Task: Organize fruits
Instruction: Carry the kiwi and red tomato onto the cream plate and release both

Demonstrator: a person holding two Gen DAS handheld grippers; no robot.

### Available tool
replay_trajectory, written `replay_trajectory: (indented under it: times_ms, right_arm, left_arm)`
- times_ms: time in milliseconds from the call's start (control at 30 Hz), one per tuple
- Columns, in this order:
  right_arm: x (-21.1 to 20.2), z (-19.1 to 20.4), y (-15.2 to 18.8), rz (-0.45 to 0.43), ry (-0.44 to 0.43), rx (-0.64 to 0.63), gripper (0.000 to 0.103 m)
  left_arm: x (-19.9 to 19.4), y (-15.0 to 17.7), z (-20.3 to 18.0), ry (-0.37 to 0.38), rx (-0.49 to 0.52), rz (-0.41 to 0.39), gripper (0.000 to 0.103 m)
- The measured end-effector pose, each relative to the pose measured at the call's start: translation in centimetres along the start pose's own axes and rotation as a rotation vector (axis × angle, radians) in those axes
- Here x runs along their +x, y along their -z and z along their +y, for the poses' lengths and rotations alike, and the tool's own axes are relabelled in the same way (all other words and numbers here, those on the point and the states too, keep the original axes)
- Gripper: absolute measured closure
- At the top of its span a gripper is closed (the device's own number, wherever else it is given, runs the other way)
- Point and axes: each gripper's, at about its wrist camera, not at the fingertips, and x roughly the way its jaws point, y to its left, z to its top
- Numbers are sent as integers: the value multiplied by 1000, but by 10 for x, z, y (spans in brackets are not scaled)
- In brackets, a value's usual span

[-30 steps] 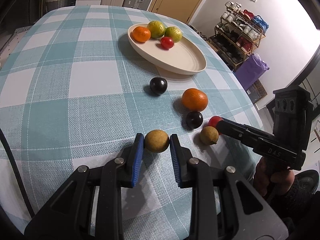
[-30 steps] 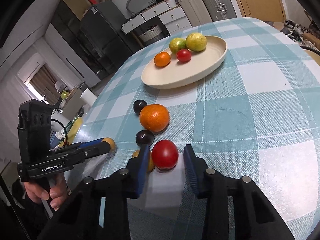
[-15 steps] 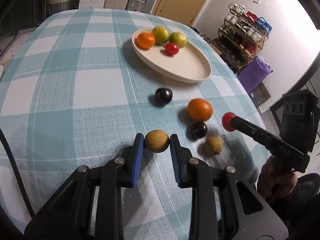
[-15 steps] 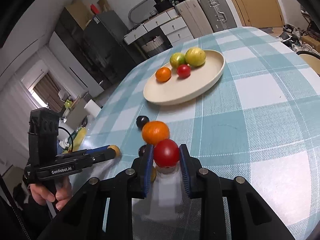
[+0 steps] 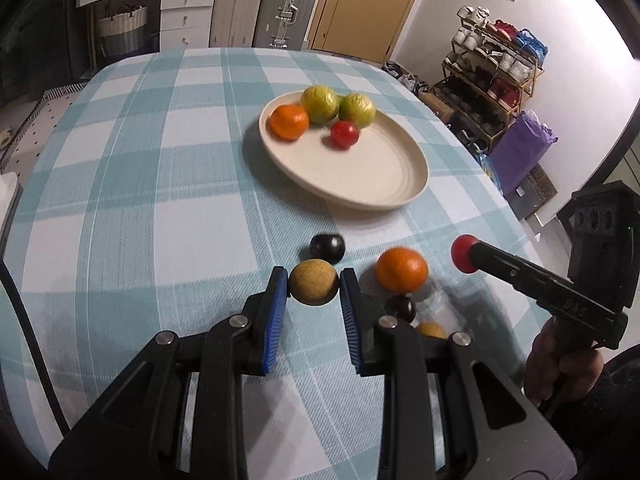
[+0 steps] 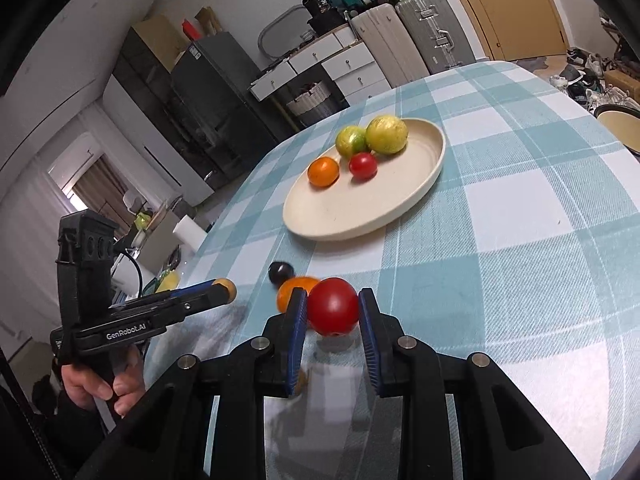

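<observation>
Brown round fruit [image 5: 313, 282] pinched between blue-padded jaws of left gripper [image 5: 313, 288], held above the checked table [image 5: 160, 208]. Red tomato [image 6: 333, 306] clamped in jaws of right gripper [image 6: 333, 312], lifted off the table; same tomato seen at the tip of that gripper in left wrist view. Beige plate [image 5: 376, 184] further back on the table holds a small orange [image 5: 289, 121], two yellow-green fruits [image 5: 319, 104] side by side at the far rim, and a small red tomato [image 5: 344, 134] just in front of them. Loose on the table between plate and grippers: dark plum [image 5: 327, 246] just behind the brown fruit, big orange [image 5: 401, 269] to its right, second dark plum [image 5: 401, 307] right in front of the orange, another brown fruit [image 5: 430, 329] partly hidden behind the left gripper's right finger. Background: suitcases [image 5: 286, 4] and white drawers [image 5: 186, 12] past the table, shoe rack [image 5: 492, 76] and purple bag [image 5: 520, 152] to the right.
</observation>
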Motion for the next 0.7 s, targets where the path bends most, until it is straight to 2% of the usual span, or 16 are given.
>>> replay_trajectory:
  times_ms: [400,700]
  right_arm:
    - [2,0,-36,-34,-4,-14,76]
    - [18,-6,-75,-39,21,-33,76]
  left_arm:
    - [8,-56,-2,-16,-1,-14,79]
    - [32,-105,-7,-15,11,-28,79]
